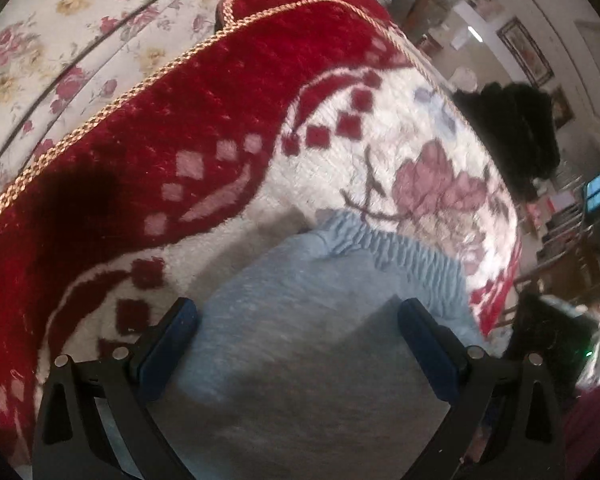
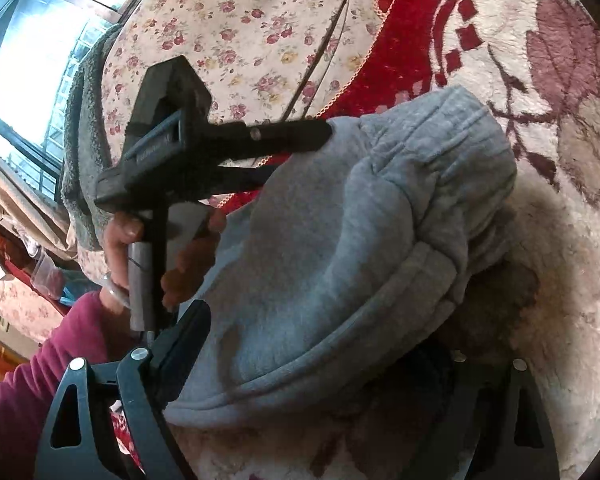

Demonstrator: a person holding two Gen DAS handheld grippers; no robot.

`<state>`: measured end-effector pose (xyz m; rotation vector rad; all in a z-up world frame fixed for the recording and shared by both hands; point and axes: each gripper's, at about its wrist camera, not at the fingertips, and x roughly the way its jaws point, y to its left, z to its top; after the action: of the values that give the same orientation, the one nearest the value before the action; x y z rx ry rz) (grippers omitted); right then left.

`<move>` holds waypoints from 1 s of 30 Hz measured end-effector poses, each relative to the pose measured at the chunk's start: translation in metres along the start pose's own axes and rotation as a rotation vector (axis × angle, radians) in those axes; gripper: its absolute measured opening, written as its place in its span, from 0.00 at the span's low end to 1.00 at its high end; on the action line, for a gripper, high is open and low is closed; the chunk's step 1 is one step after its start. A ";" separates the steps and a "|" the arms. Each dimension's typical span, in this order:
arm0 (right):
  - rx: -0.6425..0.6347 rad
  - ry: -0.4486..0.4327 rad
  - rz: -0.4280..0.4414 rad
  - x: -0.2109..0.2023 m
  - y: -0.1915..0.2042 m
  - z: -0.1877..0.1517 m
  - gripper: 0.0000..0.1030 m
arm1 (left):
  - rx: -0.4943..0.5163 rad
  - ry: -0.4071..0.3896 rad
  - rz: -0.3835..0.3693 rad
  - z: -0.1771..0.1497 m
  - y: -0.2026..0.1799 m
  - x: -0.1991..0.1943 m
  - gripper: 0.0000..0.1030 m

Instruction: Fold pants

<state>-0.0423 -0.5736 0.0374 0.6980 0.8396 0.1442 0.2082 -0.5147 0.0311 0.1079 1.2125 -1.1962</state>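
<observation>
Item: grey pants, fleece, bunched in a folded heap on a red-and-cream floral blanket. Ribbed elastic waistband at the far end in the left wrist view, toward the pink flower motif.

Position relative to tongs: heap directly ahead of and between both pairs. Left gripper spread wide, blue pads either side of the grey cloth, no pinch visible; released. Right gripper likewise wide, left finger beside the folded hem edge, right finger in shadow beyond the heap; released, nothing grasped.

In the right wrist view: left gripper's fingers laid against the upper left edge of the heap; hand in a maroon sleeve on its handle.

Long axis: hard to fix, cloth crumpled; apparently running from near hem fold to far waistband, roughly along both grippers' pointing lines.

Nearer hand: both close; neither clearly the nearer.
</observation>
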 end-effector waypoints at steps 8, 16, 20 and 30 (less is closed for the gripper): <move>-0.045 -0.020 -0.011 0.004 0.002 0.002 0.51 | 0.044 -0.040 0.070 -0.007 -0.013 -0.005 0.30; -0.139 -0.085 -0.025 -0.012 0.028 0.003 0.38 | 0.040 -0.092 0.107 -0.007 -0.026 -0.043 0.23; -0.189 -0.120 -0.022 -0.023 0.050 0.007 0.35 | 0.035 -0.147 0.113 -0.009 -0.035 -0.073 0.23; -0.416 -0.166 -0.015 -0.032 0.150 0.014 0.31 | -0.007 -0.346 0.169 -0.047 -0.041 -0.196 0.23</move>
<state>-0.0316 -0.4772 0.1576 0.3071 0.6286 0.2365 0.1725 -0.3764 0.1798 -0.0027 0.8857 -1.0138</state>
